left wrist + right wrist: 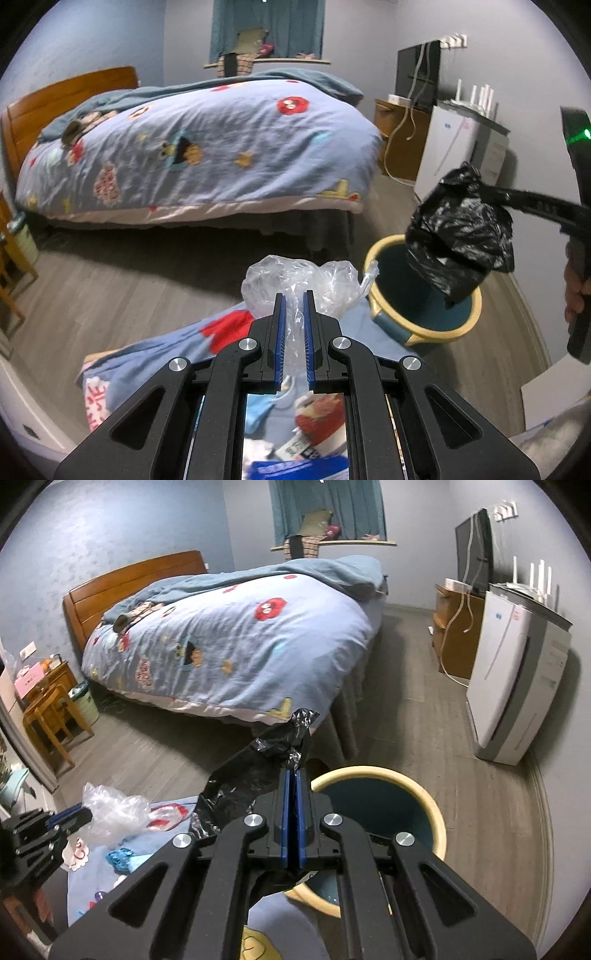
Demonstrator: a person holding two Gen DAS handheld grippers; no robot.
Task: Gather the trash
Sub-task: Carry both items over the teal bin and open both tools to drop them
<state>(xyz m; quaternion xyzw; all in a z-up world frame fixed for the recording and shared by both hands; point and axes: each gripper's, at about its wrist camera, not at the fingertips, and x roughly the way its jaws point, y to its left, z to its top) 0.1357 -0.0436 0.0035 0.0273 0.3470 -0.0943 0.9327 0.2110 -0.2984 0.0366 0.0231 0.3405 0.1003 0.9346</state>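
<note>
My right gripper (293,775) has its pads pressed together on the black bag (458,236), which dangles just over the mouth of the bin (461,325). My left gripper (294,295) pinches the clear plastic bag (299,280), with the bin ahead and to its right, near but not beneath it. To do this well, I judge I should centre the black bag above the opening before I let go, so it clears the yellow rim. I then need to bring the left load fully over the bin, since light film may drift off to the side.
</note>
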